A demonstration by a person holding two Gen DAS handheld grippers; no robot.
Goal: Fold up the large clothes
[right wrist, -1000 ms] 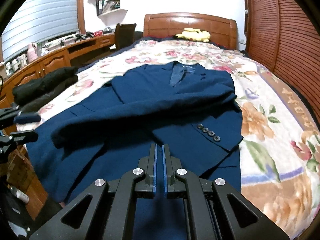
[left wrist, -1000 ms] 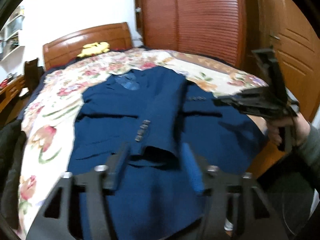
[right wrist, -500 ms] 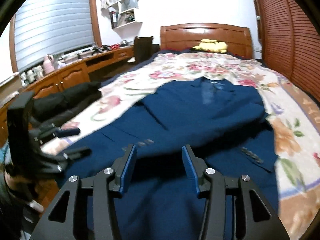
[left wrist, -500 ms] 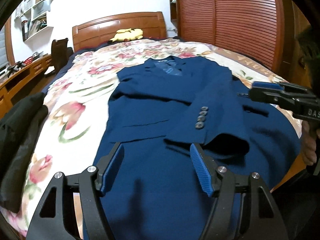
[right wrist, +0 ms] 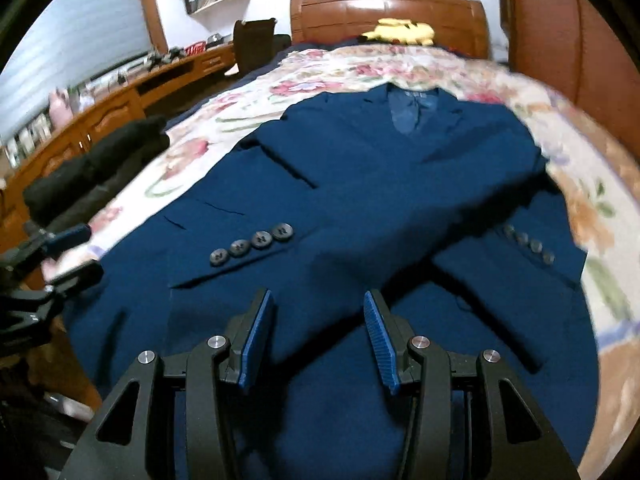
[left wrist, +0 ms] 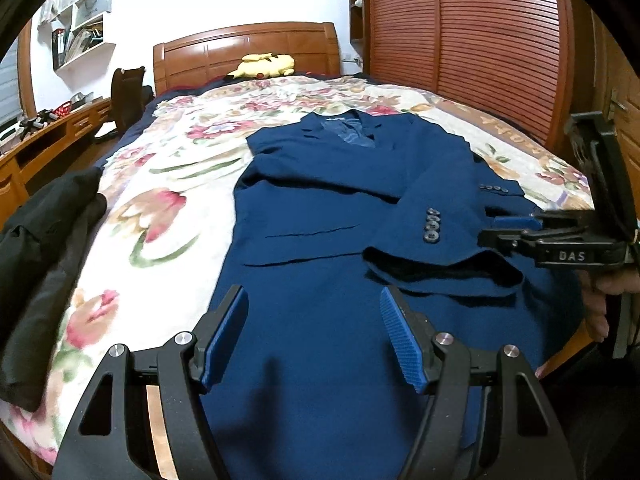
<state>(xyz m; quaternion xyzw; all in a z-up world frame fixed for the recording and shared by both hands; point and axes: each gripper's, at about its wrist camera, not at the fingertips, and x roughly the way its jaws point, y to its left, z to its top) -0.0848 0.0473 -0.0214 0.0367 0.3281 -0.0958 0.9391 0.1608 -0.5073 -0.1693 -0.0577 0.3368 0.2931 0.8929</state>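
A navy blue jacket (left wrist: 328, 216) is spread face up on the floral bedspread (left wrist: 160, 184), its collar toward the wooden headboard (left wrist: 244, 46) and its hem at the near edge of the bed; both sleeves are folded across the front, the cuffs with their buttons lying over the chest. The left gripper (left wrist: 314, 334) is held above the lower part of the jacket, tilted downward, its jaws set well apart with nothing between the blue pads (only cloth is seen beneath them). The right gripper (right wrist: 318, 338) is angled down in the same way over the hem area, its jaws apart and nothing clasped in them. In the left wrist view the right gripper is seen from the side at the right edge, gripped from below by a hand (left wrist: 604, 300). A black garment (left wrist: 36, 248) is piled at the bed's left side, and a yellow plush toy (left wrist: 262, 66) rests by the headboard.
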